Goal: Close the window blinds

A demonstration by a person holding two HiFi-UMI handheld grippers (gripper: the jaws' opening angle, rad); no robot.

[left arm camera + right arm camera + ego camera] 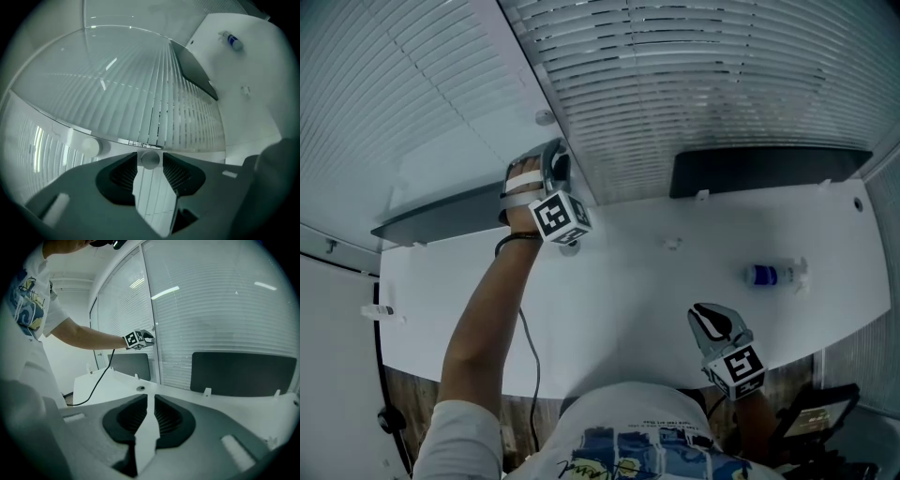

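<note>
Horizontal-slat window blinds (703, 94) hang behind the glass, with a second panel (394, 103) to the left of the white mullion (567, 141). My left gripper (556, 159) is raised against that mullion. In the left gripper view a small round knob (150, 159) on the frame sits between the tips of my left gripper (150, 161); the jaws stand apart around it and a sliver of gap shows on each side. My right gripper (711, 321) hangs low over the desk's near edge, its jaws (151, 401) close together with nothing between them. The left gripper (148, 338) also shows in the right gripper view.
A white desk (628, 300) runs under the window. A small spray bottle (773, 275) lies on it at the right. Dark panels (759, 172) (431, 217) stand along its far edge. A second round knob (546, 117) sits higher on the mullion. A cable (530, 356) trails from my left arm.
</note>
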